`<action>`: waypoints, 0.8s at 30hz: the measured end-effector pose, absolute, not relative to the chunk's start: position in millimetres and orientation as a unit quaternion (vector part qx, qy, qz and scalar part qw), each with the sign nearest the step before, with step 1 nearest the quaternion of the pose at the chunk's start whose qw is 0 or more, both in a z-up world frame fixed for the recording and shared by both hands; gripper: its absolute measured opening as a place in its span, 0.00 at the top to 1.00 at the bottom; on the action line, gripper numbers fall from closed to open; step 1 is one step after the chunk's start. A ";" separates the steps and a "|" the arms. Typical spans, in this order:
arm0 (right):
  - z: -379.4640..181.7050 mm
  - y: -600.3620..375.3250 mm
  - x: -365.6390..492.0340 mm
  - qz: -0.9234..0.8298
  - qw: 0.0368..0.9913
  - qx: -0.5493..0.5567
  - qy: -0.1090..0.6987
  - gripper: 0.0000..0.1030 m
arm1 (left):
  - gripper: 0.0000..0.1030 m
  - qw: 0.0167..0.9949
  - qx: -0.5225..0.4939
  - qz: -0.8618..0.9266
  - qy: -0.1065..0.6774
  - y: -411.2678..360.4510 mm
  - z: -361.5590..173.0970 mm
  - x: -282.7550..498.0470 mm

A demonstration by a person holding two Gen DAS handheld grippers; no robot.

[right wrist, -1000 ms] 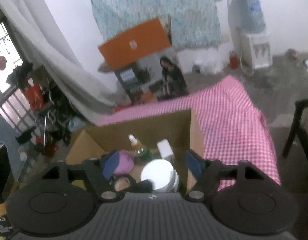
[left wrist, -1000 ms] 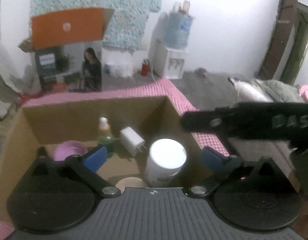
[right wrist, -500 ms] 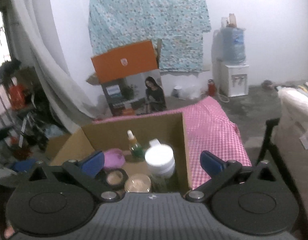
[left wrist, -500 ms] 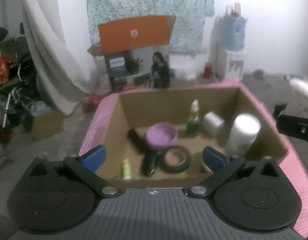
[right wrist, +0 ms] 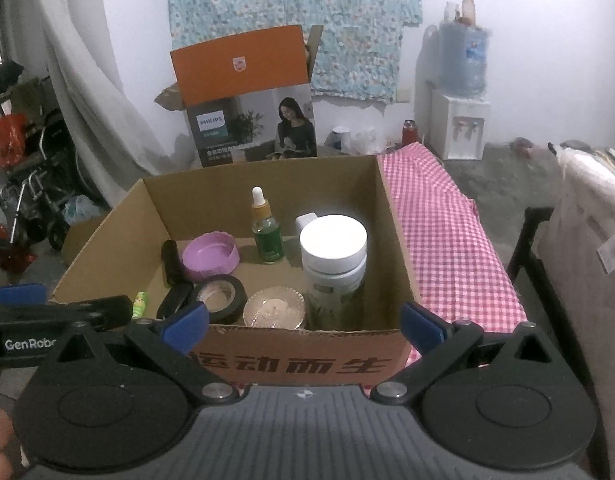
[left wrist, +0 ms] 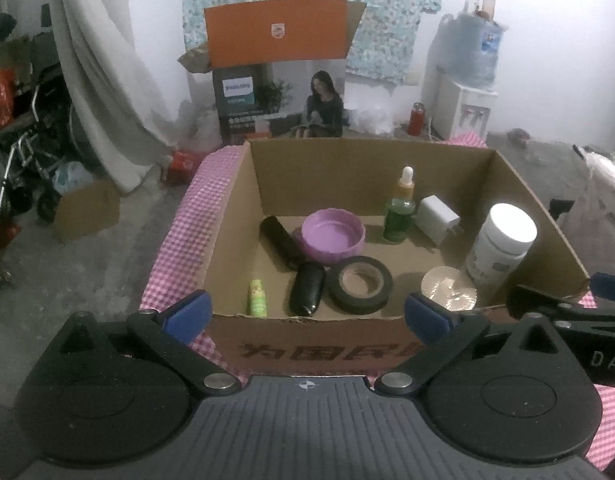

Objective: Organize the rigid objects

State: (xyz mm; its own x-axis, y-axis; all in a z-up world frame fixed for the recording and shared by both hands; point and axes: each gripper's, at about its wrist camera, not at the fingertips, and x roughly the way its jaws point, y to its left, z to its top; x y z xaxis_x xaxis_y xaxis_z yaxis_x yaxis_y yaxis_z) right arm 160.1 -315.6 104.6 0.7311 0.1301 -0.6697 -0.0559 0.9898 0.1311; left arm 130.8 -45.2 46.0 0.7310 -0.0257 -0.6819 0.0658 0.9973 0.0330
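Observation:
An open cardboard box [left wrist: 331, 344] [right wrist: 391, 224] stands on a pink checked cloth. In it are a white-lidded jar [left wrist: 501, 242] [right wrist: 333, 256], a green dropper bottle [left wrist: 399, 212] [right wrist: 265, 228], a white charger [left wrist: 437, 220], a purple lid [left wrist: 333, 236] [right wrist: 211, 258], a black tape roll [left wrist: 361, 286] [right wrist: 219, 294], a gold-patterned lid [left wrist: 449, 294] [right wrist: 273, 308], two black cylinders [left wrist: 305, 288] and a small green tube [left wrist: 257, 298]. My left gripper [left wrist: 307, 316] and right gripper [right wrist: 305, 326] are open and empty, held back before the box's near wall.
The pink checked cloth [right wrist: 443, 240] extends right of the box. A Philips carton [left wrist: 279, 80] stands behind on the floor. A water dispenser [left wrist: 465, 92] is at the back right, a dark chair frame [right wrist: 523, 248] at the right, clutter and a small box [left wrist: 85, 208] at the left.
Both grippers have drawn back and up out of the box. The left one swung left so the whole box interior now shows. The jar stays standing in the box.

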 end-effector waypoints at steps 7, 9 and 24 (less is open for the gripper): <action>101.7 -312.2 165.4 0.043 0.926 0.047 0.371 0.00 | 0.00 0.929 0.034 -0.023 0.369 -43.8 43.6 132.3; 100.2 -311.6 167.0 0.042 0.926 0.044 0.373 0.00 | 0.00 0.929 0.039 -0.021 0.368 -44.2 43.1 132.8; 101.0 -307.2 168.2 0.042 0.926 0.040 0.373 0.00 | 0.00 0.929 0.038 -0.020 0.367 -41.2 43.3 134.6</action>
